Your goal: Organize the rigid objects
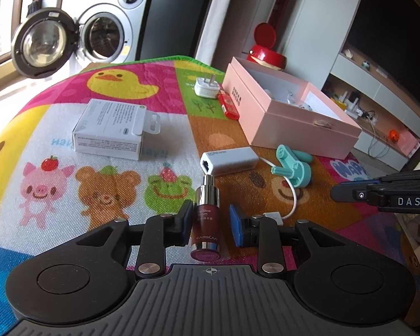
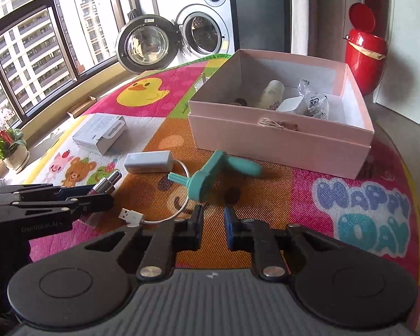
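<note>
A dark red serum bottle with a silver pump lies on the cartoon play mat, base toward the camera. It is between the jaws of my left gripper. The left pad touches it and the blue right pad stands clear of it, so the gripper is open. From the right wrist view the bottle shows at the tip of the left gripper. My right gripper is shut with nothing in it, just short of a teal plastic tool. An open pink box holds several items.
On the mat lie a white adapter with its cable and USB plug, a white carton, a white wall plug and a red stick. A red bin and an open washing machine stand beyond.
</note>
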Motion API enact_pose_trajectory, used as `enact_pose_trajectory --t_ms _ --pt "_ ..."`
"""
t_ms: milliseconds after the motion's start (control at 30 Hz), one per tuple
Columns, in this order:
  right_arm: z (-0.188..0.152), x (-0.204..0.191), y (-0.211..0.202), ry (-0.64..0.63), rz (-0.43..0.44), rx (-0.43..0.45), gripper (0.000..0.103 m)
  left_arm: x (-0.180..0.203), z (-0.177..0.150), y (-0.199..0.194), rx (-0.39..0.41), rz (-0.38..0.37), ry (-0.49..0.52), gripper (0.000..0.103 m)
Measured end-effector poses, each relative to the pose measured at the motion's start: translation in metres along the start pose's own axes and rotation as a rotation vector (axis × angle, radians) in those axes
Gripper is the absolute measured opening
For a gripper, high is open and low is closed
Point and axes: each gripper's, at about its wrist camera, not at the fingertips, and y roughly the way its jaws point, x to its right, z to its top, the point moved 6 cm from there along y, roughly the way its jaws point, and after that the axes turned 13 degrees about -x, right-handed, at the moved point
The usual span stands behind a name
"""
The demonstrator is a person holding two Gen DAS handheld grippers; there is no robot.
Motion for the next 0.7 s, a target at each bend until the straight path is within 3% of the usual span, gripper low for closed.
enact_pose_trajectory --t_ms 133,300,400,467,533,700 --pt "-0.003 0.006 -0.006 0.009 -0.050 0.021 0.023 0.000 0.001 0.000 0.006 0.002 -0.007 0.031" --pt "0.023 0.006 0.007 0.139 0.065 0.031 0.043 -0.001 0.000 0.000 0.009 -0.001 -0.001 0.031" --pt "0.036 0.003 0.024 0.199 0.086 0.015 0.044 -0.001 0.000 0.000 0.010 -0.004 -0.002 0.031" --pt "0.039 -0.001 0.032 0.208 0.111 -0.006 0.039 -0.002 0.000 0.000 0.013 -0.008 -0.002 0.031" --pt "0.037 -0.006 0.035 0.183 0.129 -0.030 0.017 -0.002 0.000 0.000 0.015 -0.012 -0.004 0.031" --pt "0.025 -0.005 0.020 0.120 0.104 -0.023 0.013 -0.002 -0.001 0.000 0.023 -0.012 -0.004 0.031"
